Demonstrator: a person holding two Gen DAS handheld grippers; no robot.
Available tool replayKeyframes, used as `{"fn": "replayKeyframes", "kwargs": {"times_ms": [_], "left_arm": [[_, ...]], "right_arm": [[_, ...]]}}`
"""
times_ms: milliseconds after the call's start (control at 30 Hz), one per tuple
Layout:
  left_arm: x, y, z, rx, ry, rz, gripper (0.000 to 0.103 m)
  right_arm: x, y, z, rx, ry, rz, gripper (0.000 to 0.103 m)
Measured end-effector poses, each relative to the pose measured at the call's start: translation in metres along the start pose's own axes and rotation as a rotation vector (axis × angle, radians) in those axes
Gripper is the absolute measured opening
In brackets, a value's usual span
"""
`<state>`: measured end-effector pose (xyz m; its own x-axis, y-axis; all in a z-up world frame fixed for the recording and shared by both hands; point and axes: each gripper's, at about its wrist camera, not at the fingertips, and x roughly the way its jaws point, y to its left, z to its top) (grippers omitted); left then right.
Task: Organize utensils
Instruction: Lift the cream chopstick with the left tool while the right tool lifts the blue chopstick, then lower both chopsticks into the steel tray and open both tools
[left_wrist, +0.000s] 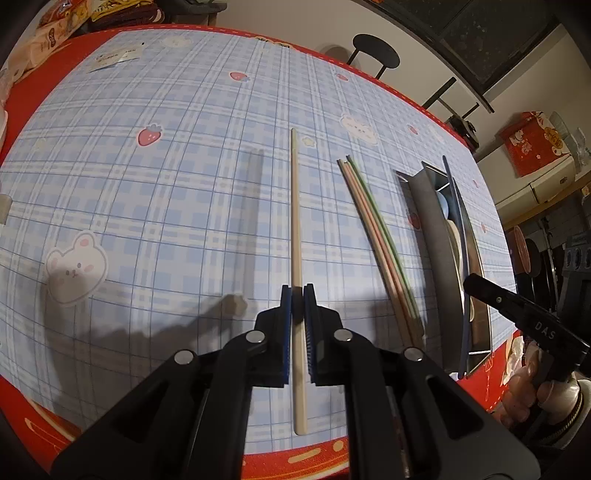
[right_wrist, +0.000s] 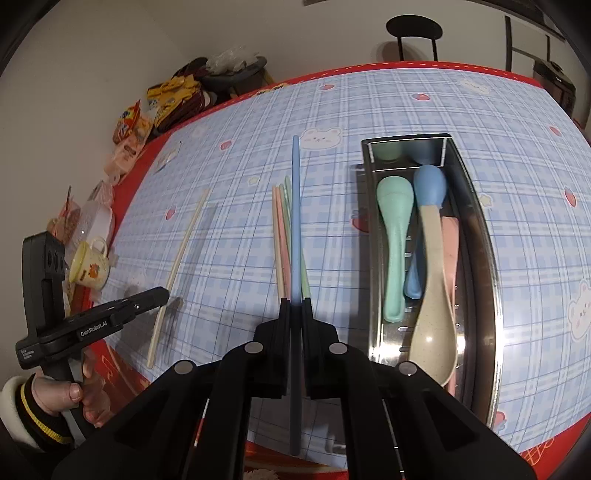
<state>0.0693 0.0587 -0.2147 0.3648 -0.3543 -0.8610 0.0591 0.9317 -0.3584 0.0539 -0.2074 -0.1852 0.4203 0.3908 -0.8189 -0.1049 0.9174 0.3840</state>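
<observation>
Currently left gripper (left_wrist: 297, 291) clamps a cream chopstick (left_wrist: 295, 206) running straight ahead of it. Right gripper (right_wrist: 296, 303) clamps a blue chopstick (right_wrist: 295, 206); loose pink and green chopsticks (right_wrist: 281, 229) lie just left of its tips, metal tray (right_wrist: 369, 236) with spoons (right_wrist: 395, 240) to its right.

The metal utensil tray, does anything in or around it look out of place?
In the metal tray, the beige spoon lies tilted across the blue spoon, reversed against the green spoon. Pink and green chopsticks lie loose on the cloth beside it. Nothing looks spilled or damaged.
</observation>
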Motion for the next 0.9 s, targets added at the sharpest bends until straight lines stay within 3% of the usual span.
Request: {"fn": "replayKeyframes", "kwargs": {"times_ms": [433, 900], "left_arm": [[-0.001, -0.043, 0.002, 0.104, 0.030, -0.004, 0.011], [0.016, -0.116, 0.017, 0.093, 0.099, -0.170, 0.011]], "right_arm": [[-0.016, -0.027, -0.004, 0.075, -0.048, 0.022, 0.006], [-0.037, -0.074, -0.008, 0.110, -0.072, -0.054, 0.006]]}}
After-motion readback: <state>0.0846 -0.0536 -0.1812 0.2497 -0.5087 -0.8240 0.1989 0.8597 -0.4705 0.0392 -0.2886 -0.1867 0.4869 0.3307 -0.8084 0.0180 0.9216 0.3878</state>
